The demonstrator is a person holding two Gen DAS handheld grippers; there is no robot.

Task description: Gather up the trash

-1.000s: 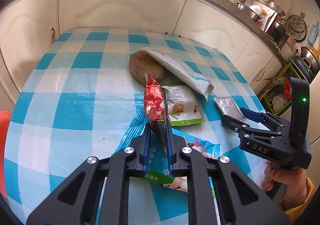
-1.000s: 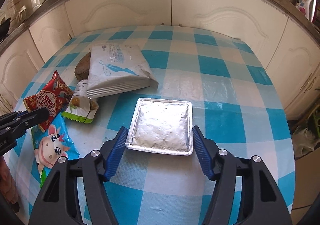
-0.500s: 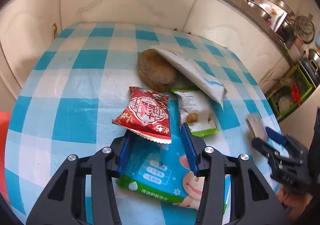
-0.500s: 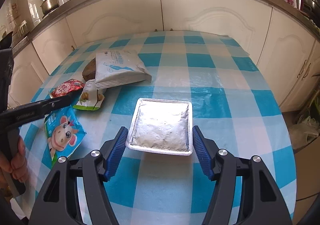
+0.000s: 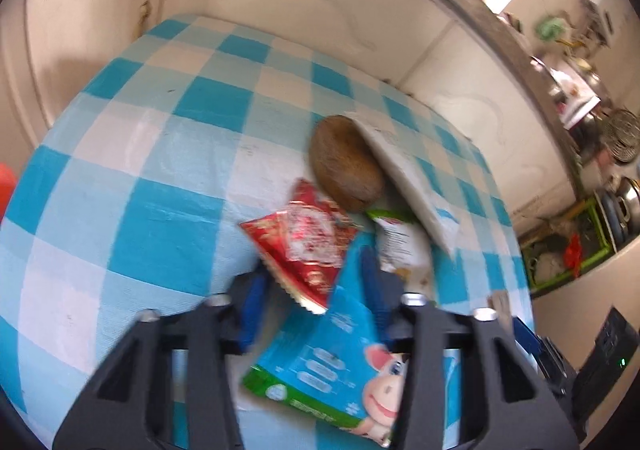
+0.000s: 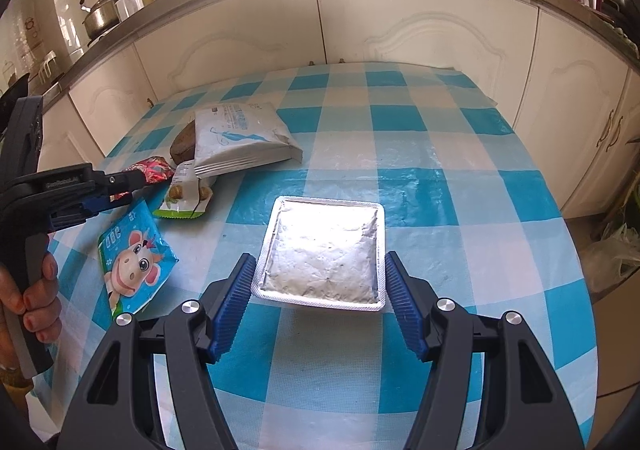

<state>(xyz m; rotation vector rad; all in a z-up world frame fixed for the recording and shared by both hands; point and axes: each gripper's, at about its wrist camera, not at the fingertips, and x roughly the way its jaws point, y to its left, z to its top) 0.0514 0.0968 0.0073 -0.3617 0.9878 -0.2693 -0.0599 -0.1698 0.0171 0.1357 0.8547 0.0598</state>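
Right gripper (image 6: pixel 316 286) is clasping the thin, easily dented foil tray (image 6: pixel 322 254) by its side rims, needing gentle pressure.

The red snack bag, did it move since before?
Yes. The red snack bag was upright in the left gripper; now it lies flat beside the brown lump.

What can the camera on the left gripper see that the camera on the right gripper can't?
Only the left wrist view shows the green crate with pans by the wall. Only the right wrist view shows the kettle on the counter and the hand that holds the other tool. Both show the red wrapper, the cow packet, the brown lump, the white pouch and the checked tablecloth.
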